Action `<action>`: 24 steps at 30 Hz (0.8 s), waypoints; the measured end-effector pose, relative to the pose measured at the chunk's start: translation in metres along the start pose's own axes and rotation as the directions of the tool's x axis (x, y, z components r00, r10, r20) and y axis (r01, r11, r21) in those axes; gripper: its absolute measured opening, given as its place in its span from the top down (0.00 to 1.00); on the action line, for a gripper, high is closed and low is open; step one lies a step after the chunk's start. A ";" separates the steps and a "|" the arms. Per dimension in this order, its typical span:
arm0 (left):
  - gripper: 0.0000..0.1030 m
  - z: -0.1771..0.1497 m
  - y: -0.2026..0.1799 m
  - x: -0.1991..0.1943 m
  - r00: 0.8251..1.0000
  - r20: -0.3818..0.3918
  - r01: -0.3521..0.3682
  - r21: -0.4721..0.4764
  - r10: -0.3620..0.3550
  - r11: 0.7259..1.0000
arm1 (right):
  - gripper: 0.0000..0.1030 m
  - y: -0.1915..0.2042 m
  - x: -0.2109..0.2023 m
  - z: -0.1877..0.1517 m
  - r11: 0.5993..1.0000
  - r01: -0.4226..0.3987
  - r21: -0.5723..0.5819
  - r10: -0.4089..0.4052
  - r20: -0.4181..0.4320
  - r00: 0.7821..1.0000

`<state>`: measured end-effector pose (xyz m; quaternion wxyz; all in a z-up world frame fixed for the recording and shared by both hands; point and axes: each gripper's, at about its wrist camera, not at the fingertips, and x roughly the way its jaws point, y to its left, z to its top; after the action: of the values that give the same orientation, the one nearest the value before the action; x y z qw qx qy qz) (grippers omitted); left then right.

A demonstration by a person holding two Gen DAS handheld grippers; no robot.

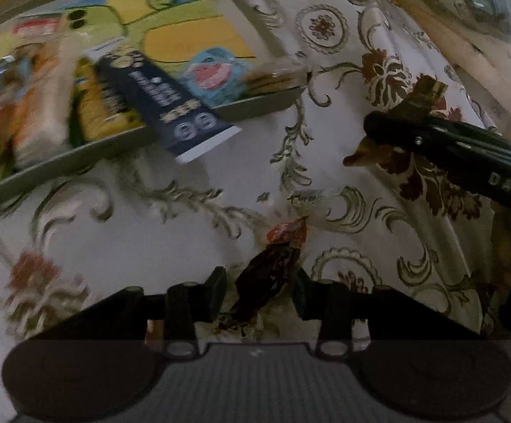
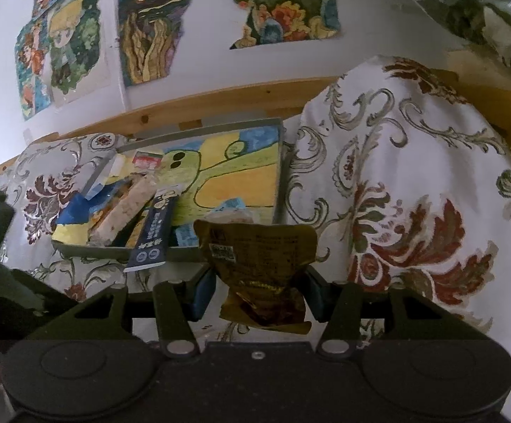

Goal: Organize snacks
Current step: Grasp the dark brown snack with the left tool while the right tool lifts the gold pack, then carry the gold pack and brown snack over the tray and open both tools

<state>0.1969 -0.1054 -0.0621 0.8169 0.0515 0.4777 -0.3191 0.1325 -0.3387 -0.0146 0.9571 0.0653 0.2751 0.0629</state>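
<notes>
The left gripper (image 1: 260,296) pinches a dark snack (image 1: 269,275) just above the cloth (image 1: 171,246). The right gripper (image 2: 260,296) grips a gold pack (image 2: 259,264), held up, likely to go in the tray (image 2: 114,250) at the far left, where other snacks lie.
</notes>
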 end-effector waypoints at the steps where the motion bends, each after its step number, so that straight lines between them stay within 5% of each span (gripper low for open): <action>1: 0.60 -0.004 0.001 -0.008 1.000 0.007 -0.009 -0.015 0.009 1.000 | 0.46 0.002 0.000 0.000 1.000 -0.003 -0.004 0.003 0.001 1.000; 14: 0.60 0.015 -0.005 -0.089 0.978 0.189 -0.074 -0.054 0.083 0.996 | 0.46 0.026 -0.011 0.009 0.997 -0.061 -0.038 0.063 0.061 0.996; 24: 0.59 0.089 0.039 -0.095 0.902 0.383 -0.126 -0.213 0.201 0.969 | 0.46 0.027 0.042 0.077 0.996 -0.087 0.011 0.086 0.056 0.995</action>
<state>0.2533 -0.0646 0.0548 0.9226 -0.0504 0.3211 -0.2075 0.2068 -0.3121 0.0324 0.9603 0.0853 0.2459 0.1006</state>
